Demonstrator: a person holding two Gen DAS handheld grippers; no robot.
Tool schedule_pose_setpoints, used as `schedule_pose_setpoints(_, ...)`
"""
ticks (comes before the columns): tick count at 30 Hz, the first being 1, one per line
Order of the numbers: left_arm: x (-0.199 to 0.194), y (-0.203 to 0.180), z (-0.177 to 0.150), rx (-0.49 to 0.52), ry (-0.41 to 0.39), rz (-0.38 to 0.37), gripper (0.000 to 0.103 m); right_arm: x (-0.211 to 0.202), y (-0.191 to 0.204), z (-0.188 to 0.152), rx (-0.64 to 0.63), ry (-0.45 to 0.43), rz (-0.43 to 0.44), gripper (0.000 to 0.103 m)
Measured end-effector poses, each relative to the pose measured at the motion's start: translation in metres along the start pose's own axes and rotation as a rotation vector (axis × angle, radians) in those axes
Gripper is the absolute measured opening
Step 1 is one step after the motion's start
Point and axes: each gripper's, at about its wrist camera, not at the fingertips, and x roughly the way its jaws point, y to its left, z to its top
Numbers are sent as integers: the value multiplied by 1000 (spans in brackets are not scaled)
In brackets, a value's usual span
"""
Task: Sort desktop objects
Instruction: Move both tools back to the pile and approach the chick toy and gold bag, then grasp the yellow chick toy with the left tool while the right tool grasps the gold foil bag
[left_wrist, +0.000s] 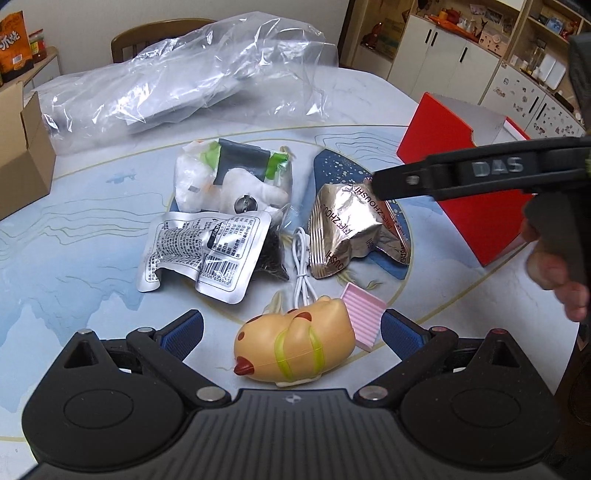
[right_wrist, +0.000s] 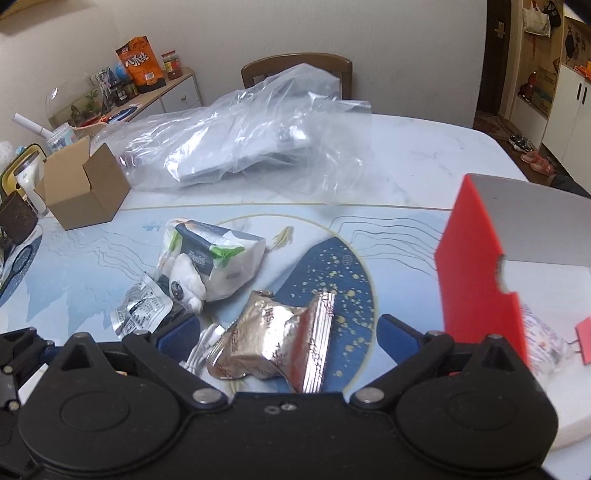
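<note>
Gold foil packet (right_wrist: 273, 343) lies just ahead of the right hand-held gripper (right_wrist: 288, 332), between its wide-apart jaws; left hand-held gripper (left_wrist: 291, 328), also spread, straddles a yellow toy (left_wrist: 295, 347).

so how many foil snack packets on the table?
2. A silver printed packet lies left of the white cable; a gold crumpled packet lies right of it, between the right gripper's open fingers. Others may be hidden under the clutter.
</note>
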Motion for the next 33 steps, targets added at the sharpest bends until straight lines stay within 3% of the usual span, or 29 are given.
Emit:
schedule_pose_setpoints(10,11,0,0,-39,21,12,103,41,3,1,7,72,-7,102)
schedule_pose_setpoints(23,20,2,-5,-78,33,49,102,62,2,-2,2,122,-12,101)
schedule_pose_setpoints(28,18,4,-6,-94,24,36,101,64,2,-2,10,136,10,92)
schedule_pose_setpoints(33,19,4,-6,-93,32,34,92,65,2,-3,30,145,27,83)
